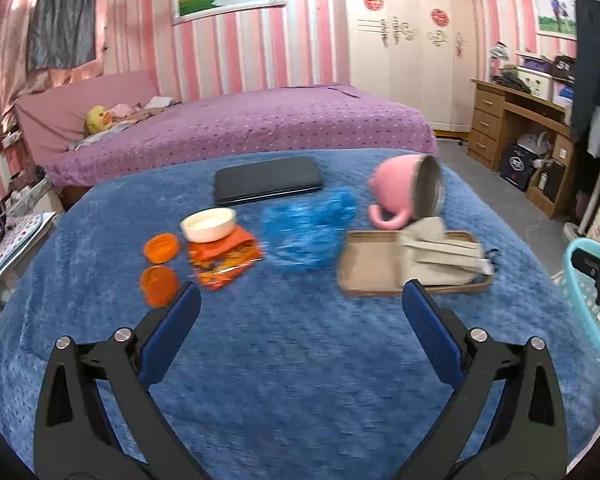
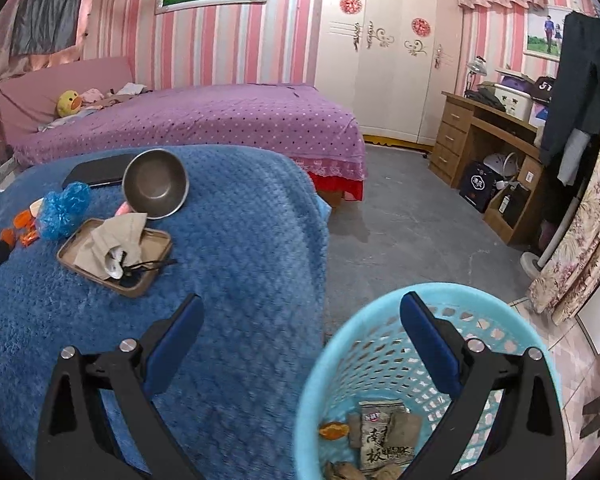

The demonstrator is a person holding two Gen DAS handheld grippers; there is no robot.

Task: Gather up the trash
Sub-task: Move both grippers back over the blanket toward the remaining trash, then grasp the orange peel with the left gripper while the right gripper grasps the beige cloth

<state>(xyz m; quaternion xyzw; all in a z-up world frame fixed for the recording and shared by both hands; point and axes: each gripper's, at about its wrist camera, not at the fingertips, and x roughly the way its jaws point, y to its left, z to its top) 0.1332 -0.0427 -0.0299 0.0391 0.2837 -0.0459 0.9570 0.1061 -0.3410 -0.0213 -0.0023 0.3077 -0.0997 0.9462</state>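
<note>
On the blue blanket [image 1: 300, 360] in the left wrist view lie an orange snack wrapper [image 1: 224, 258], a crumpled blue plastic bag [image 1: 304, 236] and two orange lids [image 1: 161, 247]. My left gripper [image 1: 302, 291] hovers open just short of them, holding nothing. In the right wrist view my right gripper [image 2: 303, 302] is open and empty, its right finger above the turquoise basket [image 2: 500, 320]. Inside the basket lie printed wrappers [image 2: 384, 436] and an orange scrap [image 2: 334, 430]. The blue bag [image 2: 64, 208] shows far left.
A white bowl [image 1: 209, 224] rests on the wrapper. A tipped pink mug [image 1: 404, 196], a brown tray [image 1: 364, 276] holding a beige cloth [image 1: 436, 256] and a black case [image 1: 268, 179] share the blanket. Beyond stand a purple bed [image 2: 220, 120], a wardrobe and a wooden desk [image 2: 480, 136].
</note>
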